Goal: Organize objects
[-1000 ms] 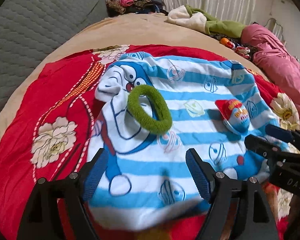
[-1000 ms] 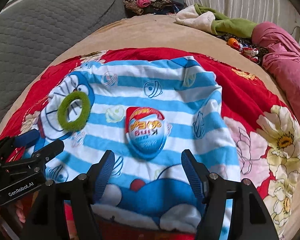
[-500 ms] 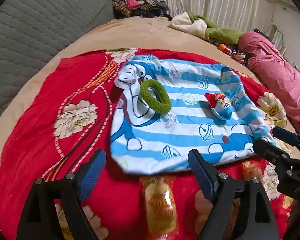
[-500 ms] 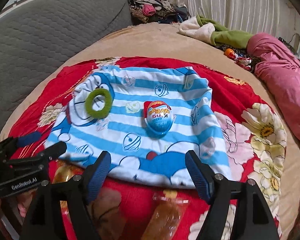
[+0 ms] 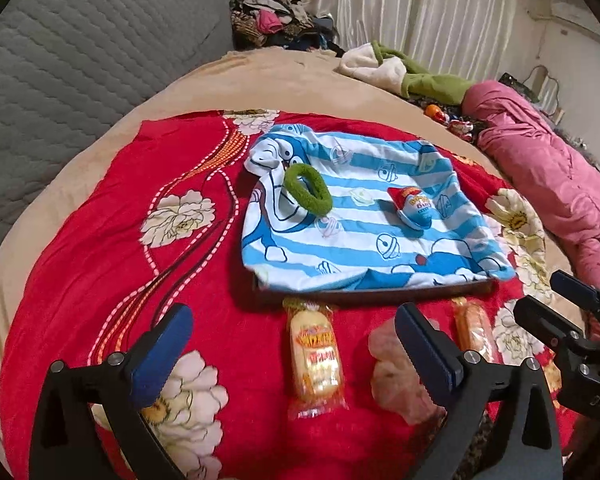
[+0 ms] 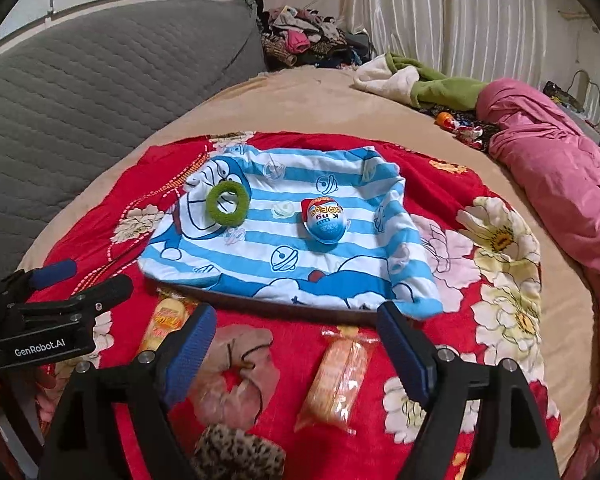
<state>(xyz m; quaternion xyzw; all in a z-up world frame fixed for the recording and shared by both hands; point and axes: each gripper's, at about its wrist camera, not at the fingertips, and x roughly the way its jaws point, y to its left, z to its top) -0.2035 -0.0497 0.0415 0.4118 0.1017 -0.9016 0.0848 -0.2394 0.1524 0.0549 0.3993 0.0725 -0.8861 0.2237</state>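
Both grippers, left gripper and right gripper, hang empty with jaws opening wide. The crinkly plastic-wrapped snack cake lies at 6 o'clock below the blue striped cartoon towel. Looks light, squashy and slippery, so I'd pinch it gently across the middle.

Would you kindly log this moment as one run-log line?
left gripper: opening, empty | right gripper: opening, empty | green scrunchie, egg: on striped cloth

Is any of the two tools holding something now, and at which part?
Nothing is held. The left tool and the right tool are both opening, with nothing pressed between the pads; the snacks lie loose below on the cloth.
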